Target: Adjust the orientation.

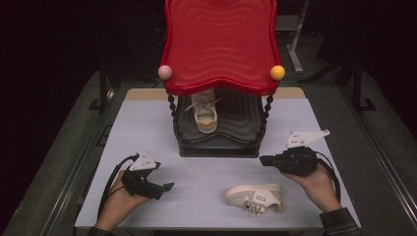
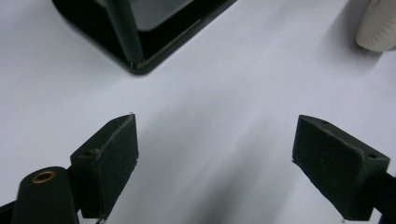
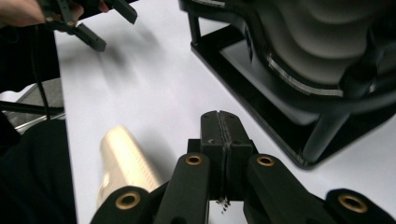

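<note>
Now left gripper [image 1: 167, 187] spread wide, nothing between jaws, low over white counter [image 1: 147, 118]. Right gripper [image 1: 262, 160] clenched tight, empty, near black rack [image 1: 219, 147] front corner. White sneaker [image 1: 255, 196] lies on its side on counter between my hands, nearer right one, touching neither gripper. Second sneaker [image 1: 205, 114] sits on rack's lower shelf under red tray [image 1: 221, 44].

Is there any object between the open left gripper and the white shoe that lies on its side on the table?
Nothing visible stands between them. The left gripper is open beside the white sneaker, and only bare white table top lies between them. The black two-tier rack with its red top stands farther back, off that path.
</note>
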A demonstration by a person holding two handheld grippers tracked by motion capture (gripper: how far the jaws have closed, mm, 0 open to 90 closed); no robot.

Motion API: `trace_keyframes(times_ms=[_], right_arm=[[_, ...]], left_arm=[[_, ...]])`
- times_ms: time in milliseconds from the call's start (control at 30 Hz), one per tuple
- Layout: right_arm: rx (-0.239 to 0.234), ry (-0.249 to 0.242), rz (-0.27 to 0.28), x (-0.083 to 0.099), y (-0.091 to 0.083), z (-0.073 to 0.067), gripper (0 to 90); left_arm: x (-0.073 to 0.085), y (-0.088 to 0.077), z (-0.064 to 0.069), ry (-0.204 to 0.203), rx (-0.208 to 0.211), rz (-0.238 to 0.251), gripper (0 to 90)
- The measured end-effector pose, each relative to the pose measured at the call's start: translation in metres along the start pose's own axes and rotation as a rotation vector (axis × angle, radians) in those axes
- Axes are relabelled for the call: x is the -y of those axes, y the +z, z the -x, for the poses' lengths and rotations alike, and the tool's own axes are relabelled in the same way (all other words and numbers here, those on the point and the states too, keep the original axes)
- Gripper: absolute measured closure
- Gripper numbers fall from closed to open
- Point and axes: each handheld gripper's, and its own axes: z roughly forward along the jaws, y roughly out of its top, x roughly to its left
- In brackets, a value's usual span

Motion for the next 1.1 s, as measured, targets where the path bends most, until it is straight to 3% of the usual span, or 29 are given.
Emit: trace_keyframes(times_ms=[100, 167, 367, 533, 800, 900, 1100], right_arm=[[0.000, 0.005, -0.009, 0.009, -0.007, -0.002, 88.8], [-0.007, 0.005, -0.017, 0.015, -0.010, -0.004, 88.8], [-0.012, 0.022, -0.026, 0.032, -0.020, -0.009, 87.9], [-0.030, 0.027, -0.052, 0.041, -0.019, -0.013, 89.6], [-0.067, 0.023, -0.089, 0.046, -0.006, -0.018, 89.7], [-0.064, 0.018, -0.113, 0.047, -0.001, -0.018, 89.7], [-0.055, 0.022, -0.102, 0.046, 0.002, -0.014, 89.7]], left_arm=[[0.015, 0.003, -0.004, 0.012, -0.036, -0.048, 13.2], [0.023, 0.005, -0.007, -0.004, -0.045, -0.076, 13.2], [0.039, 0.011, -0.012, -0.004, -0.046, -0.081, 13.0], [0.048, 0.012, -0.017, -0.008, -0.021, 0.004, 12.7], [0.049, 0.012, -0.017, -0.011, -0.022, 0.010, 12.7], [0.049, 0.012, -0.017, -0.010, -0.021, 0.009, 12.7], [0.049, 0.012, -0.017, -0.011, -0.021, 0.009, 12.7]])
